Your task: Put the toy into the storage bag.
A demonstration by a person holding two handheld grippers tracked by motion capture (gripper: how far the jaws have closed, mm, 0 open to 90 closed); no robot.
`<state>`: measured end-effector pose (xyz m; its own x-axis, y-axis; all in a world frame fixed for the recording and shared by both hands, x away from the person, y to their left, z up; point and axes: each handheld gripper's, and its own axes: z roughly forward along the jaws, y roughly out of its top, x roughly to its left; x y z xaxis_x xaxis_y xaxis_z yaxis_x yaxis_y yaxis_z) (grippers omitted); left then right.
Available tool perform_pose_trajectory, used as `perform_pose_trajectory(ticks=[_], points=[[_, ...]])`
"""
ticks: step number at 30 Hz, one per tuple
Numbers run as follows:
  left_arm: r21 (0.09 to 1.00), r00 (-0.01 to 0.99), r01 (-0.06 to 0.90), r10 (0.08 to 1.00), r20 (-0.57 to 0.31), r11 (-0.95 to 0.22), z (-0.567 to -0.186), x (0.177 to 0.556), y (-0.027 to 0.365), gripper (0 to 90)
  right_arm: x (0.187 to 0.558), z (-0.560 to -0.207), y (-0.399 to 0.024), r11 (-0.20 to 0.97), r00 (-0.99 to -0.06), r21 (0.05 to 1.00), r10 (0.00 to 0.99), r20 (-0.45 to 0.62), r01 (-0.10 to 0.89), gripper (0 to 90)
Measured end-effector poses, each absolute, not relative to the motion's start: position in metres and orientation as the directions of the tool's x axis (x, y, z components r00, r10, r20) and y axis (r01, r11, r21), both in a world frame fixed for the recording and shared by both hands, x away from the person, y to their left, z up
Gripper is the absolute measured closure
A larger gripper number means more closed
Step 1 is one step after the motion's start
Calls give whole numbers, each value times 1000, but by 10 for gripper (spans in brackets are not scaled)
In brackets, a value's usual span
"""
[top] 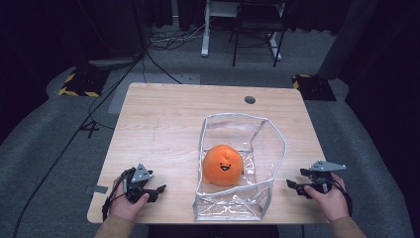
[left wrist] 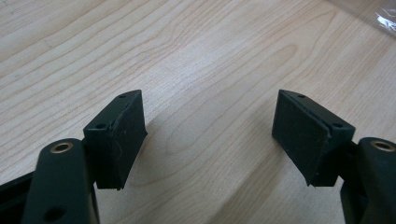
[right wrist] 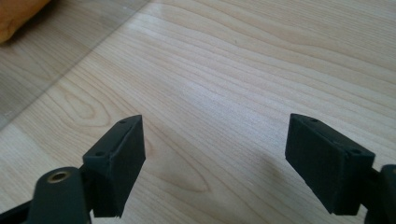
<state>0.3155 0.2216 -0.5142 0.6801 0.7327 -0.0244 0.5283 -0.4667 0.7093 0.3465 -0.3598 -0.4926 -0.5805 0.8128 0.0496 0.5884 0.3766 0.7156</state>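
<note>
Pale wood bench (top: 163,129) carries everything. Left gripper (top: 151,191) at seven o'clock and right gripper (top: 297,186) at four o'clock both rest with jaws spread wide, holding nothing, bare wood between them. Between the two, the orange plush (top: 223,165) sits inside a clear bag (top: 275,163), whose near edge lies close to the bench's six o'clock edge.

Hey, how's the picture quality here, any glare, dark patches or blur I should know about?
High view: table well lit, room behind dark, glare streaks on the clear bag. Left gripper view: soft shadows under open jaws, near parts slightly blurred. Right gripper view: orange plush toy out of focus at the corner.
</note>
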Motion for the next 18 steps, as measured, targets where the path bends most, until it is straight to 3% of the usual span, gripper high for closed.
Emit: perform_pose_trajectory(ticks=[18], points=[[708,681,528,732,-23,-469,-514,315,222,261,342,-510,-353,410,-586,735,810,-22,540,104]])
